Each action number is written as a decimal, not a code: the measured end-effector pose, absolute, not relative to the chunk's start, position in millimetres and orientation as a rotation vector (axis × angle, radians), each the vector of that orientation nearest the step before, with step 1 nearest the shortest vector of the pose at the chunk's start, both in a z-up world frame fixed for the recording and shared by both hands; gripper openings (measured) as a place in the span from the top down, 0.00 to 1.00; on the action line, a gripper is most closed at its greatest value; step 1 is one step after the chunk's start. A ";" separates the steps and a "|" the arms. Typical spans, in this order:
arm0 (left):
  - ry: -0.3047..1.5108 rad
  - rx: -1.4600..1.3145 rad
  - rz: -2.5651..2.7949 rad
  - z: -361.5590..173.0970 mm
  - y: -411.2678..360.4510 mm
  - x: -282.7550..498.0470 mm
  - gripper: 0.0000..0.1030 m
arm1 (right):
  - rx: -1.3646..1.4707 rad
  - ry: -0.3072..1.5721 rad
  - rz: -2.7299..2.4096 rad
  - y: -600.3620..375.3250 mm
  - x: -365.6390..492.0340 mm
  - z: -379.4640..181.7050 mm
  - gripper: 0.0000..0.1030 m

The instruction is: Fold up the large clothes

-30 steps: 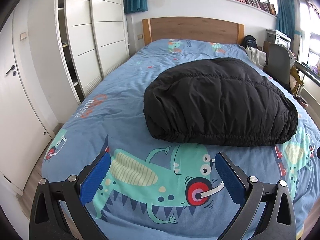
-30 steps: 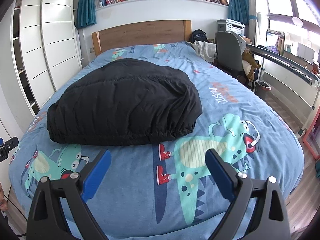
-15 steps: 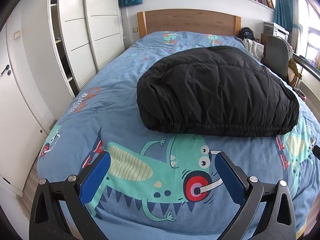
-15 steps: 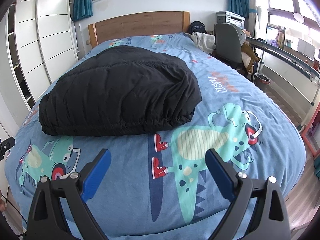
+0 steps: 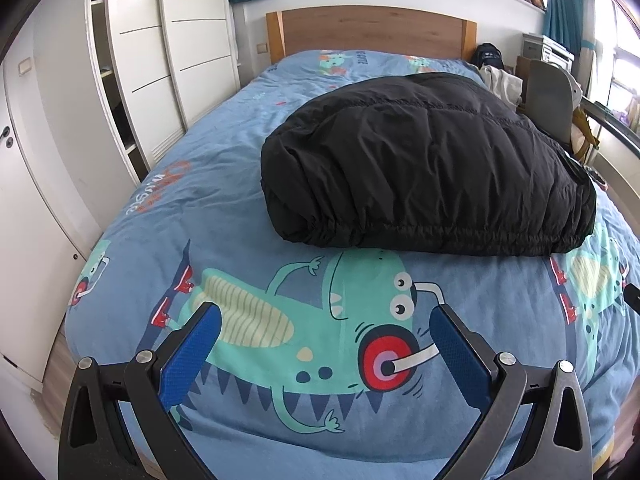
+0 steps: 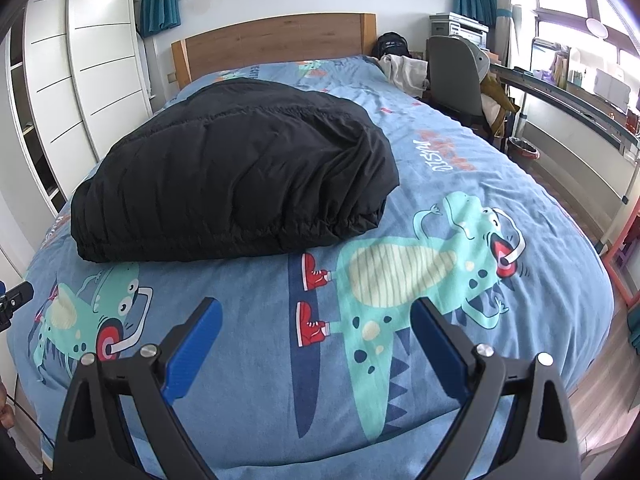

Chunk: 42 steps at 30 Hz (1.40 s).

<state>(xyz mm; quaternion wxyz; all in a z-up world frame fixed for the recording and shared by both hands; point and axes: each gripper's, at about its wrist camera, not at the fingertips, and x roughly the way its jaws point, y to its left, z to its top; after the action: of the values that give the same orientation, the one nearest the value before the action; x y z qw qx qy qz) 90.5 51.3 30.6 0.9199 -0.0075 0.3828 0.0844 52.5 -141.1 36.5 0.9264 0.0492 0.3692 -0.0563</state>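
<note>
1. Slippage is the first risk: the black puffy jacket (image 5: 432,160) looks slick and thick, so a shallow pinch at its gathered hem could let the fabric slide out mid-lift and undo the fold.
2. Uneven lifting is the second: the two grippers approach from different sides, and if one bites deeper than the other, the bundle may twist or spring apart instead of doubling over neatly.
3. Snagging is the third: closing too low could catch the dinosaur-print duvet (image 5: 280,332) along with the hem and drag the bedding.
4. Location: the jacket lies already bundled in the middle of the bed (image 6: 480,360), its hem toward the foot, well short of the wooden headboard (image 5: 372,32).
5. Left hand-held gripper (image 5: 326,344): jaws spread wide, holding nothing, hovering over the duvet near the foot of the bed, apart from the jacket's hem.
6. Right hand-held gripper (image 6: 316,336): likewise wide apart and empty, above the duvet, the jacket (image 6: 236,168) ahead and to its left, untouched.
</note>
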 end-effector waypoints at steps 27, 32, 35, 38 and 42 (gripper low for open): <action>0.784 -0.013 0.149 30.9 47.1 83.7 0.01 | 0.096 0.759 -0.118 -138.2 43.4 39.3 0.07; 0.785 -0.014 0.150 30.7 47.3 83.6 0.01 | 0.094 0.759 -0.116 -137.8 42.9 39.3 0.07; 0.785 -0.015 0.150 30.6 47.6 83.7 0.01 | 0.095 0.758 -0.116 -137.9 43.1 39.2 0.07; 0.786 -0.018 0.149 30.4 47.6 83.6 0.01 | 0.090 0.761 -0.114 -138.6 42.0 39.0 0.07; 0.787 -0.022 0.151 29.6 49.2 82.7 0.01 | 0.092 0.761 -0.114 -138.0 42.2 38.9 0.07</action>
<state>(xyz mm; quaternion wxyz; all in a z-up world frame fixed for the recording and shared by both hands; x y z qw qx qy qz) 82.7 49.2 29.6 0.9208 -0.0105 0.3829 0.0733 42.2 -138.0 38.9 0.9259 0.0448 0.3709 -0.0557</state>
